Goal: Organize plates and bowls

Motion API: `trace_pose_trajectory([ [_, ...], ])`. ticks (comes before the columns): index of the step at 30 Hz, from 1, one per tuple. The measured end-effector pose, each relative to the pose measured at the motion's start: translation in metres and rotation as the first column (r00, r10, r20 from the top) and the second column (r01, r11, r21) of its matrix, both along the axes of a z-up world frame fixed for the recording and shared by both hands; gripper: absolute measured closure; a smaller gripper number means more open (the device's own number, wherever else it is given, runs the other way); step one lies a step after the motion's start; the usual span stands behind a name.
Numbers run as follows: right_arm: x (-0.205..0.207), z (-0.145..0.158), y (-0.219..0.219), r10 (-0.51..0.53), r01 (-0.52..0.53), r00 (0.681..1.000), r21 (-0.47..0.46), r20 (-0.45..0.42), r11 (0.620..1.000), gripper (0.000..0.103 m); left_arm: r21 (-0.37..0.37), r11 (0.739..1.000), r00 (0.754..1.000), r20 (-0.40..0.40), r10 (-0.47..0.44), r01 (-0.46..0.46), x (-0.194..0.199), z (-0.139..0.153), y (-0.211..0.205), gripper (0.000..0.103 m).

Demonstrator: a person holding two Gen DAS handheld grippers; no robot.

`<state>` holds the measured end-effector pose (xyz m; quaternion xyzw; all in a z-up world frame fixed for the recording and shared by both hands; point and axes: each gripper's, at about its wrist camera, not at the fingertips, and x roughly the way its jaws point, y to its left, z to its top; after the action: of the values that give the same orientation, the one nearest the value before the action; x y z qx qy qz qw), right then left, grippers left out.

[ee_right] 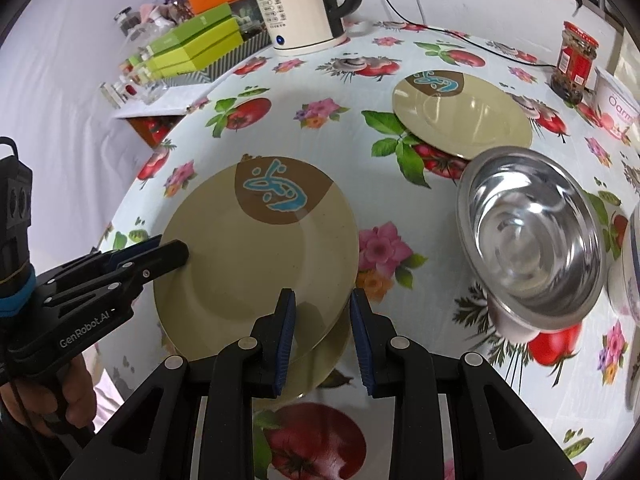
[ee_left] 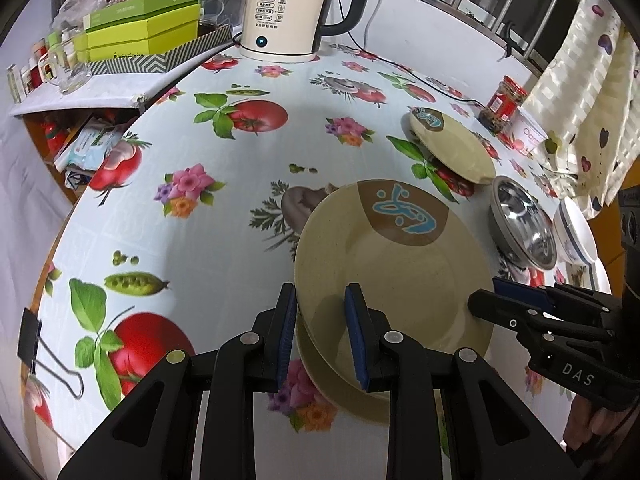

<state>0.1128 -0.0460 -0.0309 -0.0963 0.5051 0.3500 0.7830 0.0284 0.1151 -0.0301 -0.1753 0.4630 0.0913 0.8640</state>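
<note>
1. Left wrist view: left gripper (ee_left: 320,334) pinches the near-left rim of the olive-green round plate with a brown-and-blue emblem (ee_left: 400,264), held above the floral oilcloth table (ee_left: 224,184). Keep it level.
2. Right wrist view: right gripper (ee_right: 322,336) pinches the opposite rim; a second matching plate (ee_right: 464,116) lies beyond, a likely stacking spot beside the steel bowl (ee_right: 532,236).

Kettle (ee_left: 288,8): "55°C". Left claw (ee_right: 176,256): "GenRobot.AI". Right claw (ee_left: 486,300): "DAS".

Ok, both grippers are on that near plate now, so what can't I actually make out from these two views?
- Second plate under the held plate: mostly covered by it in both views.
- White bowl: cut off at the right edge in both views, pattern unclear.
- Steel bowl: blurred in the right wrist view.
- Left gripper and right gripper: whether the pads press the rim is not visible.
</note>
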Motion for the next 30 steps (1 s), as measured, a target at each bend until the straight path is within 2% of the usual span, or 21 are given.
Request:
trace_pose_trajectory([
  [30,-0.013,-0.009,-0.006,0.009,-0.009,1.000,-0.015,-0.020,1.000,0.074,-0.010,1.000,0.999,-0.038,0.000,0.000,-0.015,-0.010,-0.009,0.077],
])
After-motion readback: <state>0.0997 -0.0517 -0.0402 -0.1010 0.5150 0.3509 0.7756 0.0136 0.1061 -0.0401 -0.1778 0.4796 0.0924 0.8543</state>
